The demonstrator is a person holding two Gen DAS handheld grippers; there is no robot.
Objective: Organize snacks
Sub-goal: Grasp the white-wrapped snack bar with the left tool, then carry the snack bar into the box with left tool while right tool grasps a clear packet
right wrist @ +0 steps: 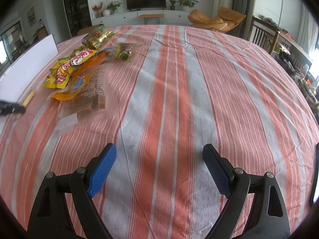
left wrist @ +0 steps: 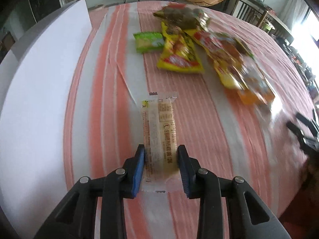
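Note:
My left gripper (left wrist: 161,149) is shut on a long clear-wrapped snack bar (left wrist: 159,131), held above the striped cloth beside a white box (left wrist: 39,83). A pile of snack packets lies beyond: a green packet (left wrist: 148,42), a yellow packet (left wrist: 179,53) and a large clear bag (left wrist: 235,59). My right gripper (right wrist: 159,149) is open and empty over the bare cloth. In the right wrist view the pile (right wrist: 79,67) lies at the left, with a clear bag of brown bars (right wrist: 93,99) nearest. The left gripper (right wrist: 12,107) shows at the left edge there.
The table wears a red and white striped cloth (right wrist: 179,99). The white box also shows in the right wrist view (right wrist: 28,69) at the far left. Chairs (right wrist: 263,33) stand past the far right edge. The right gripper (left wrist: 305,131) shows at the right edge of the left wrist view.

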